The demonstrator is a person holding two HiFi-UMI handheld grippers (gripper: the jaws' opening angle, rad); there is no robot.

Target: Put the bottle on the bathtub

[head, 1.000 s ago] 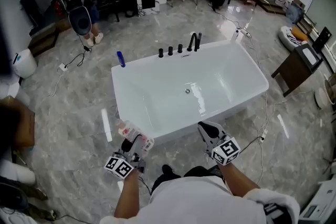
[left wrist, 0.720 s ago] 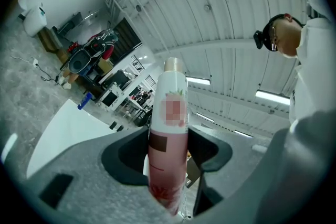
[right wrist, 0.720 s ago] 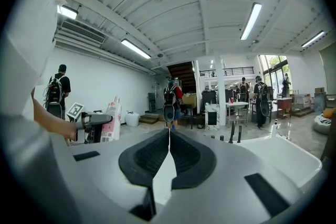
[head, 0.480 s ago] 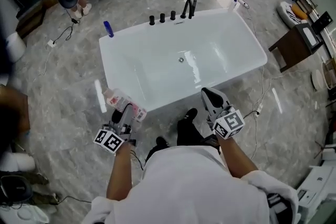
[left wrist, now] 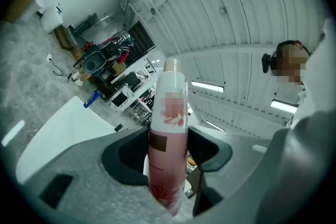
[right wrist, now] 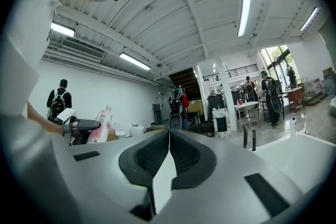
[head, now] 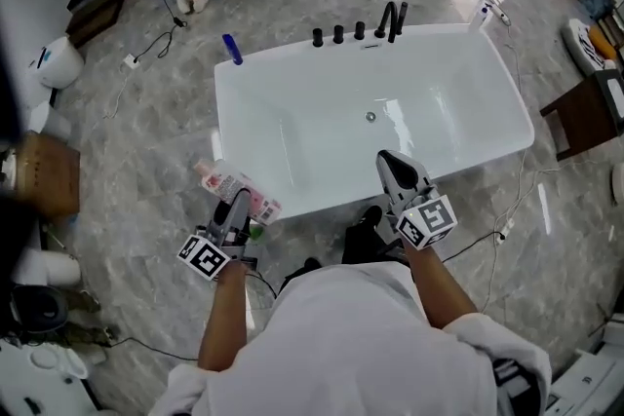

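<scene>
Bathtub [head: 468, 63] fills the middle of the head view, white and rectangular, on a grey marbled floor [head: 127, 161]. A black faucet [head: 393, 19] and a row of black knobs [head: 338, 35] stand on its far rim, and a small blue object [head: 232, 49] sits at its far left corner. The left gripper [head: 240, 202] is held just outside the tub's near left corner, with a pink bottle [head: 226, 182] lying crosswise in its jaws. The bottle is in the air, beside the near rim and not touching it. The right gripper [head: 395, 169] points over the near rim further right, well apart from the bottle.

In the left gripper view the two jaws clamp the bottle [left wrist: 168, 134] from both sides at a dark band on its label. Its pale cap [left wrist: 172, 65] points up toward the ceiling lights. Part of the tub [left wrist: 63, 134] shows low on the left, with the blue object [left wrist: 91, 99] beyond it.

In the right gripper view the right gripper [right wrist: 168, 139] has its jaws pressed together along one thin line, with nothing between them. At the left edge the left gripper [right wrist: 79, 126] shows from the side, holding the bottle [right wrist: 101, 128]. The tub's rim [right wrist: 299, 149] lies at the right with the faucet [right wrist: 245, 136] rising from it. A person with a backpack [right wrist: 176, 107] stands in the background.
</scene>
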